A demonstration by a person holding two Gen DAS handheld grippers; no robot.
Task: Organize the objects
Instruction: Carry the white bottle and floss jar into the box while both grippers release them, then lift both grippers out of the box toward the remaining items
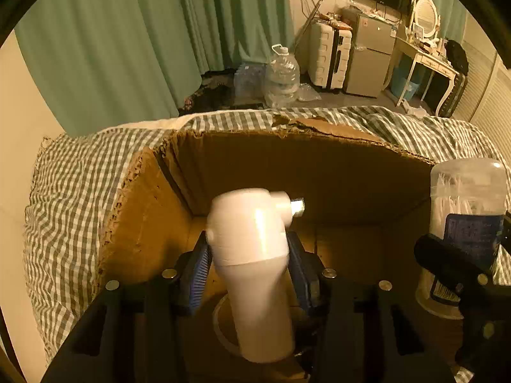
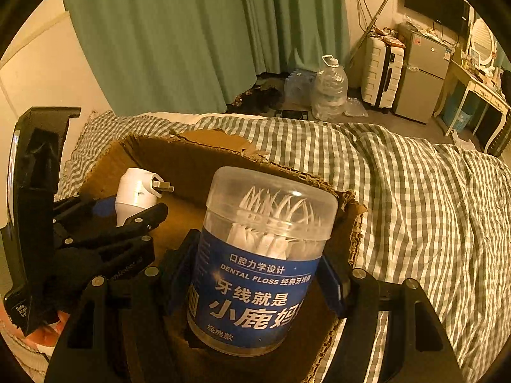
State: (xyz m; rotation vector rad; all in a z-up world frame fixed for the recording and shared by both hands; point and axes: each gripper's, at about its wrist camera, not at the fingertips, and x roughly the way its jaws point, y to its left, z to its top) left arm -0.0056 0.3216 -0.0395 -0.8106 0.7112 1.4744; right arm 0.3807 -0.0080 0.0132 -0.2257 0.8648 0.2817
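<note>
My left gripper [image 1: 249, 255] is shut on a white plastic device with a metal tip [image 1: 252, 255], held over the inside of an open cardboard box [image 1: 287, 166]. The device also shows in the right wrist view [image 2: 135, 191], with the left gripper [image 2: 127, 220] around it. My right gripper [image 2: 258, 274] is shut on a clear dental floss jar with a blue label [image 2: 262, 255], held above the box's right side [image 2: 351, 223]. The jar also shows in the left wrist view [image 1: 466, 210].
The box sits on a bed with a green checked cover [image 2: 415, 191]. A tape roll [image 1: 223, 322] lies on the box floor. Beyond the bed are green curtains [image 1: 127, 48], water jugs [image 1: 281, 76], a white suitcase [image 1: 329, 54], a small fridge [image 1: 370, 54] and a dressing table [image 1: 428, 54].
</note>
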